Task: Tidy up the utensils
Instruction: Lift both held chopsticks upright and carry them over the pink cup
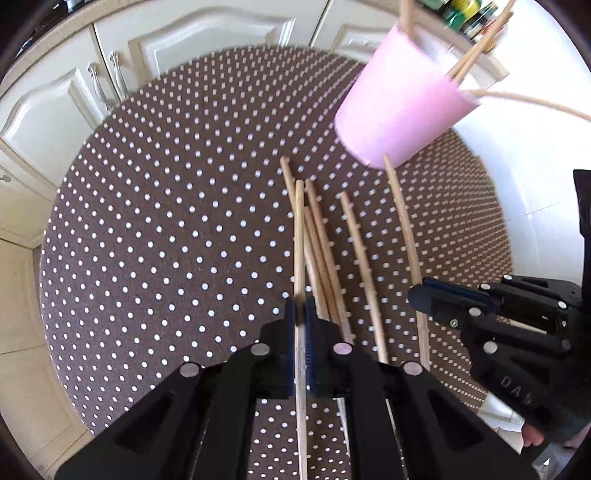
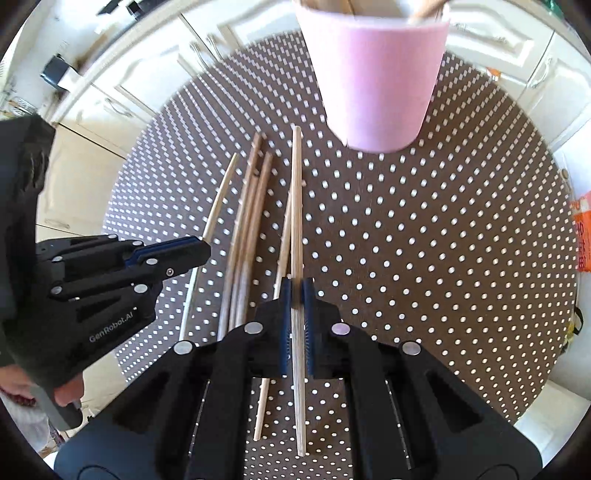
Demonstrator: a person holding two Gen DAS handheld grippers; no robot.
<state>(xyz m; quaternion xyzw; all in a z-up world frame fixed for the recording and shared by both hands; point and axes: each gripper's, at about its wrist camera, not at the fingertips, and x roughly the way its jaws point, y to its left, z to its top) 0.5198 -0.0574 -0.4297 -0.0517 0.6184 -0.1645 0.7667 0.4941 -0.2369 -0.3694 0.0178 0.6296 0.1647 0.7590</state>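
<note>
- Beneath both of my tools I see the round desk (image 1: 155, 229), covered in a brown cloth with white dots; it fills the space ahead of and around the fingers in both wrist views.
- Beyond the desk's far edge, past the fingertips, I see cream cabinet doors (image 1: 207, 33) with metal handles.
- Ahead of my right gripper's fingers, just past the tip of the stick they hold, the pink cup (image 2: 376, 77) stands on the desk with several chopsticks already sticking out of its top. From the left gripper it sits ahead and to the right.
- My left gripper (image 1: 300, 314) has its fingers pinched on a single wooden chopstick (image 1: 299, 236), which runs forward from the pads towards the cup.
- My right gripper (image 2: 296, 295) is likewise pinching one chopstick (image 2: 296, 206), its far end stopping just short of the cup's base.
- Between the two sets of fingers the loose chopsticks (image 1: 325, 251) lie on the cloth, roughly parallel, pointing towards the cup: a tight bundle just right of my left fingers, and single sticks nearer my right fingers.
</note>
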